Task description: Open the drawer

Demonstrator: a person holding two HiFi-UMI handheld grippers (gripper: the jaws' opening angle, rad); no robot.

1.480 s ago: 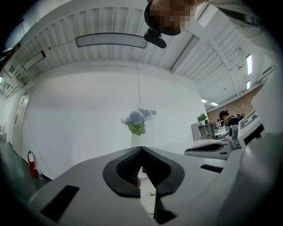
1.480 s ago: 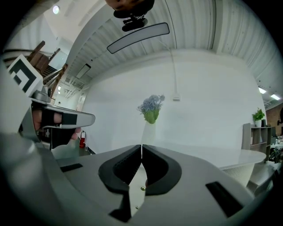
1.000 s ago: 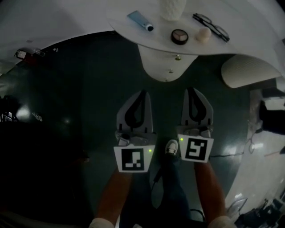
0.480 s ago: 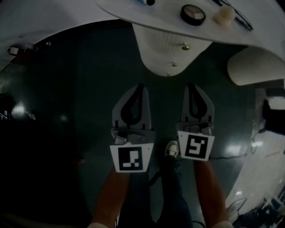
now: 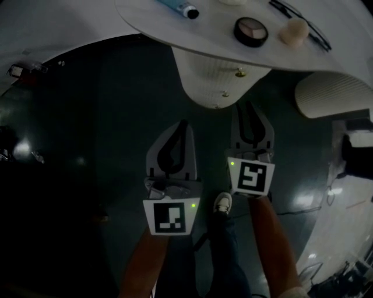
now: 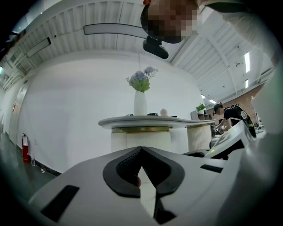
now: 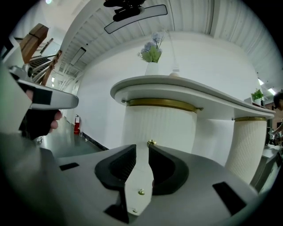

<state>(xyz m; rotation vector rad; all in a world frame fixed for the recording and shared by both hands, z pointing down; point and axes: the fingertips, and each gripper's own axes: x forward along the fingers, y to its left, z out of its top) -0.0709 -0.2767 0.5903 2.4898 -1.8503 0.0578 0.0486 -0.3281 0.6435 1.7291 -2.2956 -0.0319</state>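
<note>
The drawers sit in a white ribbed pedestal (image 5: 213, 64) under a white tabletop (image 5: 151, 20), each with a small brass knob. The top knob (image 5: 239, 72) (image 7: 151, 143) shows just beyond my right gripper's fingertips, and two lower knobs (image 7: 141, 191) show through the gap between its jaws. My right gripper (image 5: 250, 109) (image 7: 142, 148) is close to the pedestal front; its jaws have just been opening and hold nothing. My left gripper (image 5: 182, 124) (image 6: 141, 149) hangs further back to the left, shut and empty, pointing level at the pedestal (image 6: 140, 137).
On the tabletop lie a blue tube (image 5: 175, 7), a round compact (image 5: 250, 31), a beige sponge (image 5: 293, 31) and glasses (image 5: 303, 26); a vase of flowers (image 6: 140, 99) stands there too. A second ribbed pedestal (image 5: 332, 96) stands at the right. The person's shoe (image 5: 222, 204) is on the dark floor.
The right gripper has moved forward toward the pedestal and its jaws have parted. The left gripper has stayed back and shut. The tabletop has slid upward in the head view.
</note>
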